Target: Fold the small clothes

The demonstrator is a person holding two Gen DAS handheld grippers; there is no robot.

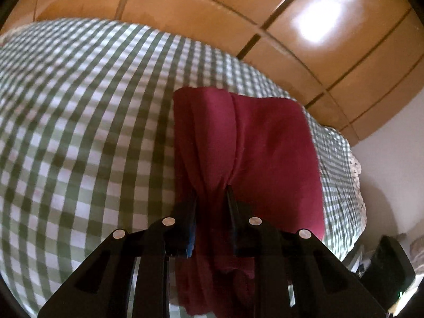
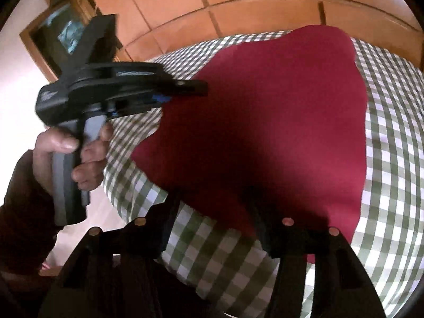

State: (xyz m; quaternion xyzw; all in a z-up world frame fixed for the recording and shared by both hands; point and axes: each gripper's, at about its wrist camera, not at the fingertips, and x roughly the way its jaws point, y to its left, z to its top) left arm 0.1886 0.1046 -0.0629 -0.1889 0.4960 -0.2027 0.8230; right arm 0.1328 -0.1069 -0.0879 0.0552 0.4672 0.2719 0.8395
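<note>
Left wrist: cloth [image 1: 249, 143] between tool [image 1: 212, 198] fingers.

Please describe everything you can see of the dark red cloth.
The dark red cloth is plain, soft-looking fabric without print. It lies spread on the green-and-white checked cover, partly in shadow. The left gripper is shut on one edge, which gathers into folds between its fingers. The right gripper is open over the near edge; whether it touches is unclear.

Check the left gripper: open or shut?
Shut on the red garment: the left gripper pinches bunched fabric between its fingers.
</note>
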